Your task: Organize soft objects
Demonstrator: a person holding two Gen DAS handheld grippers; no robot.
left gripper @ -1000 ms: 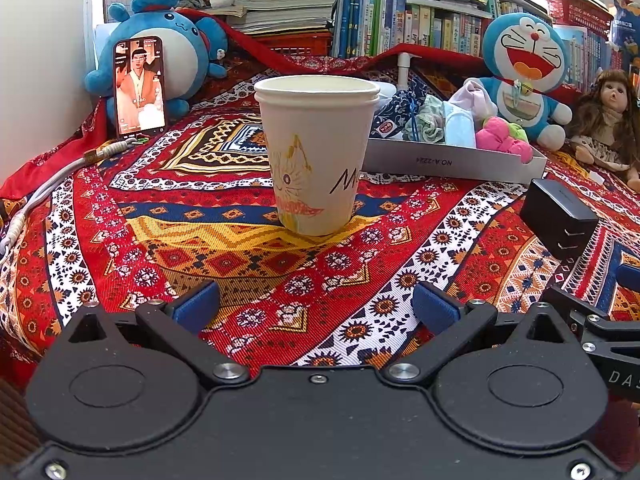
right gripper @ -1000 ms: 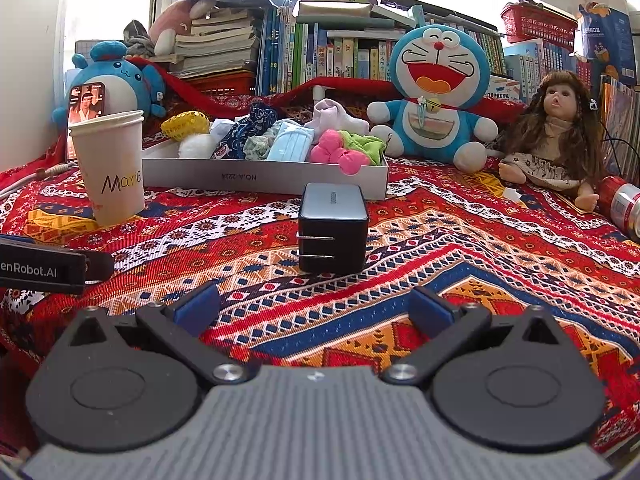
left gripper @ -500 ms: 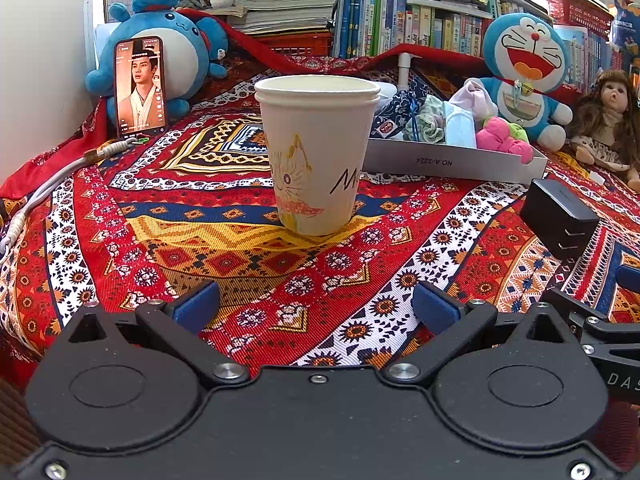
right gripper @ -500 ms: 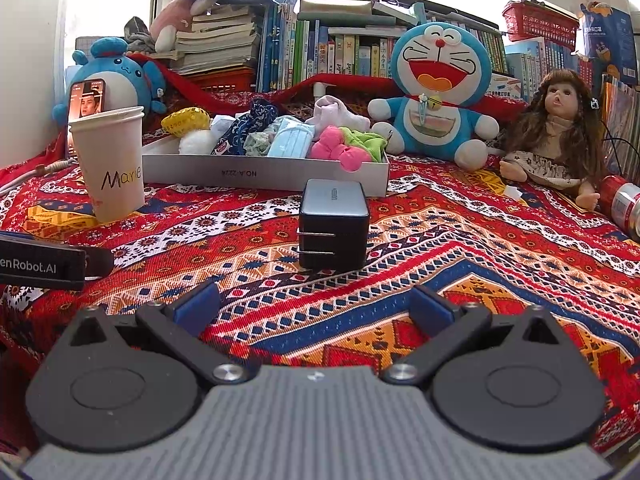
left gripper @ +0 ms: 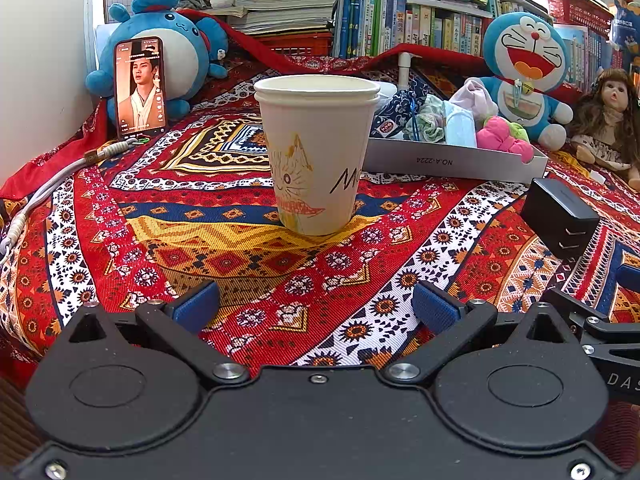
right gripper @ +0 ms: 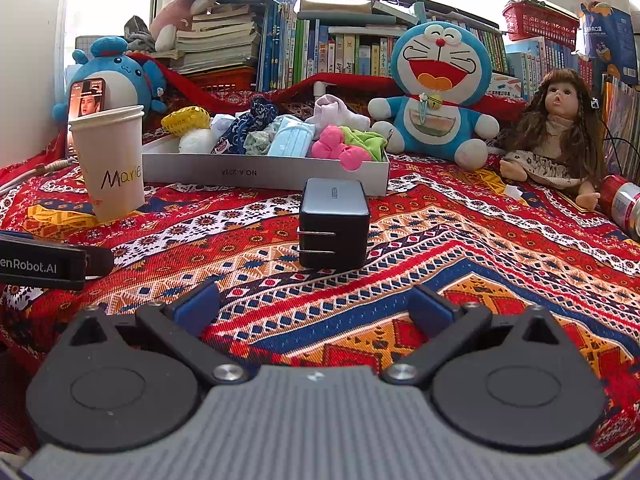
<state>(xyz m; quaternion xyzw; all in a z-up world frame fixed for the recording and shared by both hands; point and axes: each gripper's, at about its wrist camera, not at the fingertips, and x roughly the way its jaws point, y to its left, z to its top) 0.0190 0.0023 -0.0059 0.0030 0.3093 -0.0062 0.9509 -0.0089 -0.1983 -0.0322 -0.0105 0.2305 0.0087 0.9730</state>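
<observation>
A white shallow box [right gripper: 264,174] at the back holds several soft items: a yellow one [right gripper: 186,119], a blue patterned pouch [right gripper: 250,122], a light blue mask [right gripper: 290,142], a pink plush [right gripper: 340,148] and a green cloth [right gripper: 366,142]. The box also shows in the left wrist view [left gripper: 452,160]. My left gripper [left gripper: 316,306] is open and empty, low over the cloth in front of a paper cup [left gripper: 316,152]. My right gripper [right gripper: 316,306] is open and empty in front of a black charger [right gripper: 334,226].
A Doraemon plush [right gripper: 438,92], a doll [right gripper: 556,132] and a red can [right gripper: 622,204] sit at the right. A blue plush [left gripper: 160,52] props a phone [left gripper: 140,86] at the left, with a cable [left gripper: 48,176]. Books line the back.
The picture on the phone screen has changed. Neither gripper has moved and both stay open.
</observation>
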